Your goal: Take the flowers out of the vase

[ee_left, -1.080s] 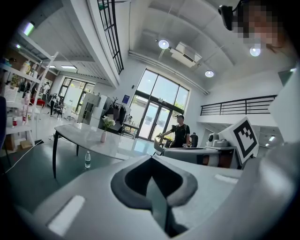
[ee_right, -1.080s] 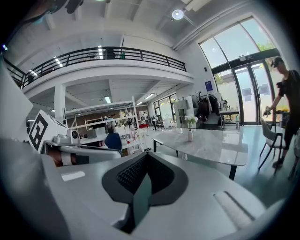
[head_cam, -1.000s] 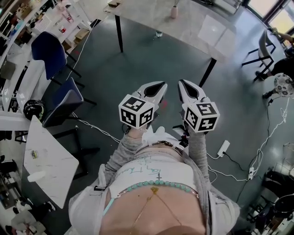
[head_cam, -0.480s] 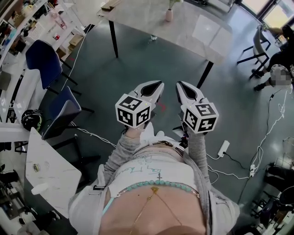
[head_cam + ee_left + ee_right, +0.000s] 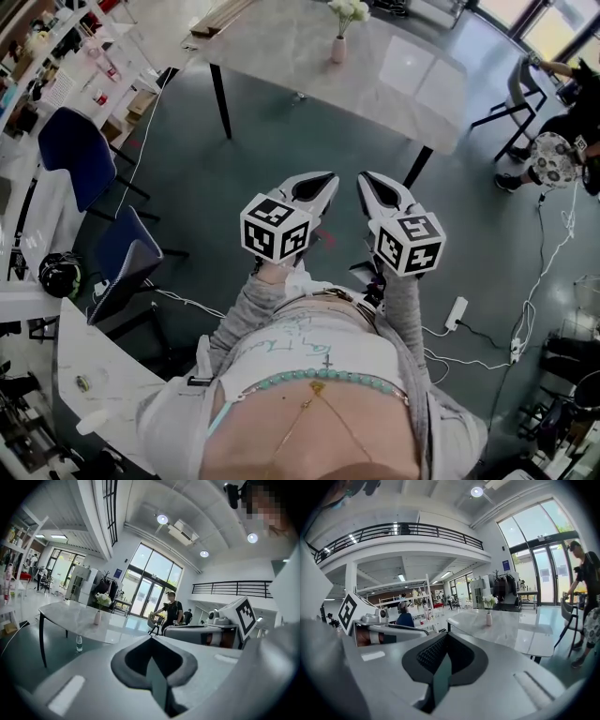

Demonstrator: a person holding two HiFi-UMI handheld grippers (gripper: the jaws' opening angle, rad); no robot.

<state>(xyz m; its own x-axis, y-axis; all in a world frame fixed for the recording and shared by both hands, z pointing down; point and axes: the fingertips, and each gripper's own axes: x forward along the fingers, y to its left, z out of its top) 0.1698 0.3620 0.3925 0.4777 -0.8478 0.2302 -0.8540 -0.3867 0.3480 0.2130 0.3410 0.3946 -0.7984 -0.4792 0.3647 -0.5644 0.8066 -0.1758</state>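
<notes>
Left tool: the left tool (image 5: 328, 177) is held out at waist height in the middle of the frame; its jaws are pressed together with nothing between them, as the left gripper view (image 5: 151, 640) shows plainly

Right tool: the right tool (image 5: 365, 177) sits just beside the left one, tips angled slightly toward each other; its jaws are likewise together and empty (image 5: 446, 635)

Vase: a slim pale vase (image 5: 337, 49) stands upright on the desk (image 5: 281, 47) at the top centre of the head view; in the left gripper view it is at left of centre (image 5: 97, 617), in the right gripper view right of centre (image 5: 488, 618)

Flowers: white flowers (image 5: 349, 9) stand in the vase; seen also as (image 5: 103, 599) and (image 5: 489, 601)

Vase and tools: well apart; bare floor lies between the tool tips and the desk edge; both tools point toward the desk

Under the desk: a water bottle (image 5: 78, 642) stands on the floor
</notes>
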